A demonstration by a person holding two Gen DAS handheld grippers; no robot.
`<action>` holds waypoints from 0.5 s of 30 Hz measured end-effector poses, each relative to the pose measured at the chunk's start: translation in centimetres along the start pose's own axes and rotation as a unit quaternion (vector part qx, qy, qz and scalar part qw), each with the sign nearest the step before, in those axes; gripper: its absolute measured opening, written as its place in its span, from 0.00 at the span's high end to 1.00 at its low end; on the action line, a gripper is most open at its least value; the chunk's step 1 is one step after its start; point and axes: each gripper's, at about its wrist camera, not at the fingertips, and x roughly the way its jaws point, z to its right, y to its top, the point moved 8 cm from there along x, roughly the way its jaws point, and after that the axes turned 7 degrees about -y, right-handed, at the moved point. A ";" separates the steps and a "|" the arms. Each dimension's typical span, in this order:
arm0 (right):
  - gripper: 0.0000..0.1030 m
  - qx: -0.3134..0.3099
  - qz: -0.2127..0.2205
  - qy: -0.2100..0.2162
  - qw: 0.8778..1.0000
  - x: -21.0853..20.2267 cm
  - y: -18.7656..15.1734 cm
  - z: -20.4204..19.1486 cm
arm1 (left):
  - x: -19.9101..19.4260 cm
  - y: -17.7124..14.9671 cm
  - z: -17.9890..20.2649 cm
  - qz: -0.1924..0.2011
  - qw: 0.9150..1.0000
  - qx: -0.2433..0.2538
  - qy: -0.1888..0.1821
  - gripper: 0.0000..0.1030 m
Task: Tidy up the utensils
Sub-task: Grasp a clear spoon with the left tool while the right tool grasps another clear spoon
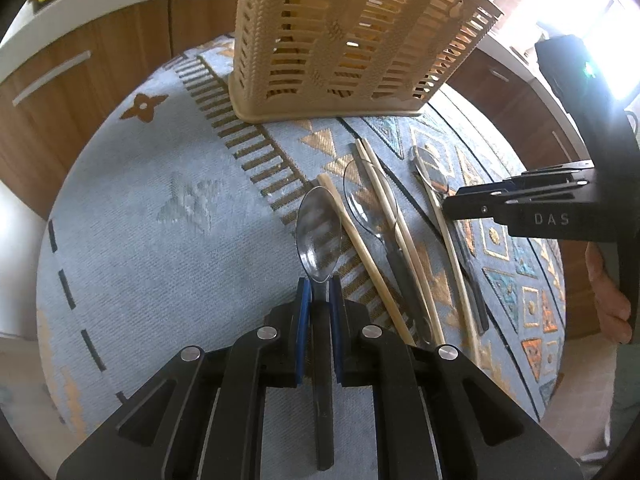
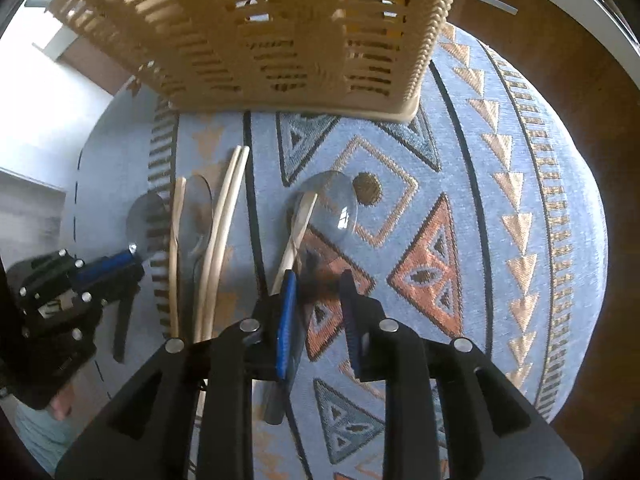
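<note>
Three clear spoons, several chopsticks [image 1: 372, 240] outside basket [image 1: 340, 40]. Left tool [image 1: 319, 288] clamped on spoon [image 1: 318, 236] neck; right tool [image 2: 318, 280] slightly parted, empty. Sorting barely begun.

Slotted basket [image 1: 352, 40] blocking far side, bare cloth [image 1: 160, 208] left of utensils

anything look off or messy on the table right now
Mildly messy: chopsticks and clear spoons lie loose and crisscrossed on the patterned cloth beside the upright caddy, one chopstick resting across a spoon bowl. Nothing looks spilled or broken.
</note>
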 end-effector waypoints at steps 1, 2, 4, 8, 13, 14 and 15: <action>0.81 -0.002 -0.003 -0.001 1.000 0.1 0.1 -0.1 | 0.0 0.1 0.0 -0.004 1.000 0.003 0.001 0.92; 0.80 -0.006 -0.005 -0.005 1.000 0.1 0.3 -0.3 | 0.1 0.1 0.1 -0.009 1.000 0.009 0.007 0.92; 0.80 -0.016 -0.008 -0.020 1.000 0.3 0.5 -0.7 | 0.3 0.2 0.4 -0.021 0.999 0.020 0.019 0.91; 0.81 -0.034 -0.009 -0.041 0.999 0.3 0.8 -1.7 | 0.6 0.4 0.9 -0.048 0.998 0.035 0.036 0.91; 0.89 -0.031 0.010 -0.037 0.999 0.3 0.2 -2.1 | 0.9 0.6 1.6 -0.072 0.996 0.043 0.033 0.77; 0.89 -0.028 0.012 -0.030 0.999 0.3 0.0 -2.1 | 1.0 0.6 1.8 -0.075 0.996 0.045 0.032 0.75; 0.89 -0.028 0.012 -0.025 0.999 0.3 0.0 -2.0 | 1.0 0.5 1.9 -0.080 0.995 0.048 0.033 0.75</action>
